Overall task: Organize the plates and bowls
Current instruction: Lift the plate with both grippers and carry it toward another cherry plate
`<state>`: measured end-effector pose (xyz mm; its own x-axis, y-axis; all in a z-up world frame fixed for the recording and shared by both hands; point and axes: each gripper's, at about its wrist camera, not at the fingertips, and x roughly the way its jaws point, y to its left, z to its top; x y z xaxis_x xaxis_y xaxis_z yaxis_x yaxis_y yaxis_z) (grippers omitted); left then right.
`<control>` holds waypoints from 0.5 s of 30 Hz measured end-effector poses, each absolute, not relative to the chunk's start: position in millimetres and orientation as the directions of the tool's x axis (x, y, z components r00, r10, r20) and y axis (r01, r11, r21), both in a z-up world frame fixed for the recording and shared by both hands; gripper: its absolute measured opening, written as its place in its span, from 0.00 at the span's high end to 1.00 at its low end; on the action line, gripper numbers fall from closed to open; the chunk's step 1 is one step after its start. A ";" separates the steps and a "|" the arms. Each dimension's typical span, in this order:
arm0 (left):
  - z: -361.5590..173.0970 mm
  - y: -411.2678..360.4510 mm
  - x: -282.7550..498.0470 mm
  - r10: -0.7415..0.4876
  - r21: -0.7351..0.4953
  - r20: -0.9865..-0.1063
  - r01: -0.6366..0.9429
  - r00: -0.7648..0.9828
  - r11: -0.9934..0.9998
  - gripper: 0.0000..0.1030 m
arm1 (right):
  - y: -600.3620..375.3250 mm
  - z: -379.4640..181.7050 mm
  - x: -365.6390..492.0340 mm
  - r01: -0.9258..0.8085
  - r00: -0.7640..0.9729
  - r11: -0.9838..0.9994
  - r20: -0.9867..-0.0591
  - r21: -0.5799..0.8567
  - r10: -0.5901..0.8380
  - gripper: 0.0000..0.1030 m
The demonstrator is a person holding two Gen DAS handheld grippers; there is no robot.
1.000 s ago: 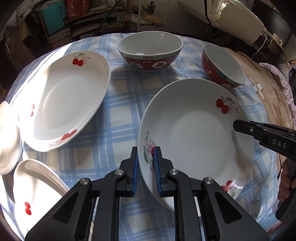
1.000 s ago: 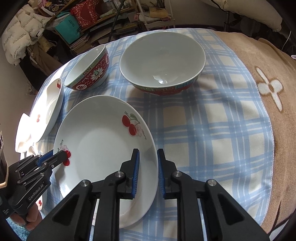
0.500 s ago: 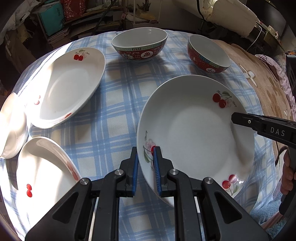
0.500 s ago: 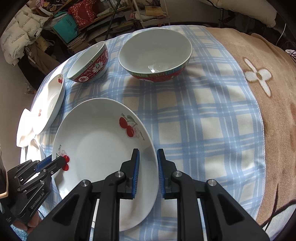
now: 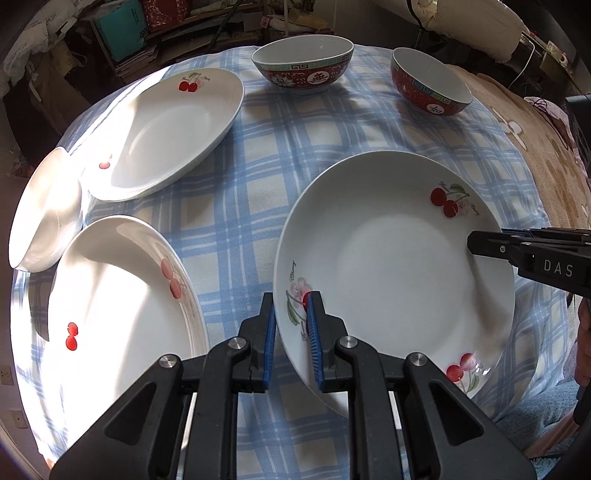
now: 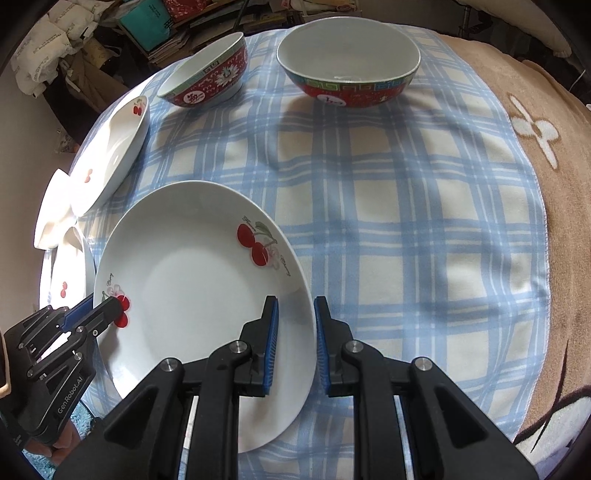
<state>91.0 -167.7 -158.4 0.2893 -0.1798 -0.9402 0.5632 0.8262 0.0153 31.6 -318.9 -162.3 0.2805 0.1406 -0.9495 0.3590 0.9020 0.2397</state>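
Observation:
A white cherry-print plate (image 5: 399, 266) (image 6: 192, 291) hangs above the blue plaid cloth, held on both sides. My left gripper (image 5: 291, 325) is shut on its left rim. My right gripper (image 6: 295, 336) is shut on its right rim and shows in the left wrist view as a black arm (image 5: 524, 254). The left gripper (image 6: 99, 310) appears at the lower left of the right wrist view. Two more cherry plates (image 5: 166, 133) (image 5: 118, 314) lie on the left of the cloth. Two red patterned bowls (image 5: 303, 66) (image 5: 430, 83) stand at the far side.
A small white dish (image 5: 40, 218) sits at the cloth's left edge. A tan blanket with white flowers (image 6: 535, 129) covers the right side. Cluttered shelves and bags (image 5: 129, 33) stand behind the table. A person's hand (image 5: 583, 350) shows at the right edge.
Both grippers carried the plate toward the near side and left; the bowls now look farther away, and the lower-left plate fills more of the left wrist view.

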 end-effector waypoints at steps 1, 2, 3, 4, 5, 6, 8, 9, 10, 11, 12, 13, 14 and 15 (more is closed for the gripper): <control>-160.9 -166.8 91.3 -0.176 0.012 -0.943 0.558 0.281 0.830 0.83 | -316.7 -163.5 32.0 0.355 0.275 0.905 -0.951 0.235 0.139 0.80; -162.0 -166.3 90.9 -0.172 0.015 -0.944 0.558 0.282 0.830 0.83 | -315.0 -163.7 31.9 0.353 0.273 0.907 -0.952 0.230 0.135 0.80; -162.1 -167.2 90.3 -0.168 0.023 -0.943 0.560 0.288 0.828 0.83 | -313.8 -163.4 31.9 0.352 0.273 0.908 -0.953 0.227 0.132 0.80; -161.9 -167.8 89.5 -0.162 0.032 -0.942 0.562 0.293 0.827 0.83 | -313.5 -163.6 31.9 0.353 0.271 0.907 -0.953 0.228 0.134 0.80; -161.8 -168.6 88.8 -0.156 0.041 -0.942 0.563 0.297 0.826 0.83 | -313.4 -164.5 31.1 0.359 0.269 0.904 -0.953 0.234 0.140 0.80; -161.1 -168.6 87.9 -0.148 0.047 -0.943 0.559 0.298 0.828 0.83 | -313.7 -164.9 28.7 0.366 0.268 0.898 -0.952 0.245 0.150 0.80; -161.4 -166.8 86.9 -0.140 0.052 -0.945 0.557 0.295 0.829 0.83 | -310.2 -164.9 25.8 0.363 0.263 0.898 -0.952 0.250 0.159 0.80; -162.3 -165.3 87.4 -0.137 0.049 -0.947 0.555 0.289 0.830 0.83 | -307.6 -164.4 24.8 0.357 0.259 0.901 -0.953 0.245 0.156 0.80; -163.7 -163.9 88.2 -0.136 0.045 -0.950 0.552 0.282 0.832 0.83 | -305.1 -163.9 24.9 0.351 0.257 0.905 -0.954 0.239 0.152 0.80; -164.7 -162.7 89.3 -0.138 0.038 -0.951 0.549 0.277 0.835 0.83 | -303.4 -163.4 26.2 0.345 0.257 0.909 -0.955 0.233 0.147 0.80; -165.4 -162.1 89.4 -0.139 0.036 -0.952 0.548 0.274 0.836 0.83 | -302.7 -163.5 27.2 0.344 0.258 0.910 -0.955 0.230 0.145 0.80; -165.3 -162.1 89.2 -0.140 0.037 -0.951 0.549 0.276 0.835 0.83 | -302.5 -163.8 27.8 0.344 0.257 0.910 -0.956 0.230 0.144 0.80; -164.9 -162.5 89.0 -0.138 0.039 -0.951 0.550 0.278 0.834 0.83 | -302.5 -164.2 28.1 0.345 0.257 0.910 -0.956 0.229 0.143 0.80; -164.8 -163.0 89.1 -0.137 0.042 -0.951 0.551 0.279 0.834 0.83 | -302.3 -164.7 28.4 0.345 0.256 0.910 -0.956 0.230 0.144 0.80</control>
<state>89.1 -163.0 -164.8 0.2787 -0.1366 -0.9506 0.5507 0.8337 0.0416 28.4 -302.3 -164.7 0.2563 0.1438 -0.9558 0.3453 0.9100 0.2295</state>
